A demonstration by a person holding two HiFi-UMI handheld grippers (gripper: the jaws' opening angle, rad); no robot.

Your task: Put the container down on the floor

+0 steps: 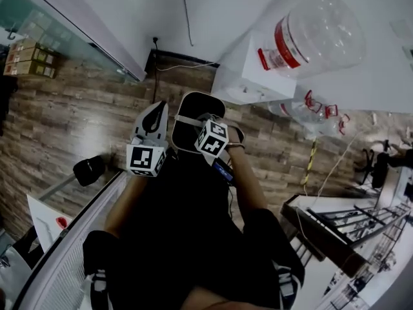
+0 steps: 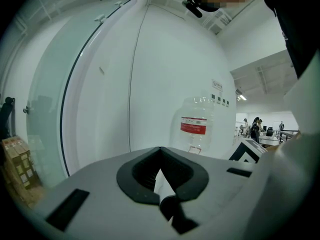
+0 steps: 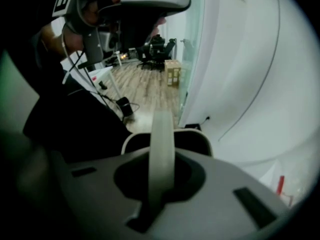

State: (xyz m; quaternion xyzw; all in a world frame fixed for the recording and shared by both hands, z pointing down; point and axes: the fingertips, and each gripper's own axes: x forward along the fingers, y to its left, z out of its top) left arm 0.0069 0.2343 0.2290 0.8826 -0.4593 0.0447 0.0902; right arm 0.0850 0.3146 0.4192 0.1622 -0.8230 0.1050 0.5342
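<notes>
Brown-wood-floor (image 1: pixel 71 121) bound but not down yet, carrying the black round container with a pale rim (image 1: pixel 187 134) up in the air, pinching its pale strap handle (image 3: pixel 162 144) between the right gripper (image 3: pixel 161 181) jaws, holding the left gripper (image 2: pixel 162 181) jaws pressed together on nothing beside it.

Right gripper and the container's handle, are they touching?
Touching. The right gripper view shows the right gripper closed on the handle, with the container hanging from it.

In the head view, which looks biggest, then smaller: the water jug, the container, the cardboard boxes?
1. water jug
2. container
3. cardboard boxes
The boxes sit farther from the camera, so real sizes are unsure.
</notes>
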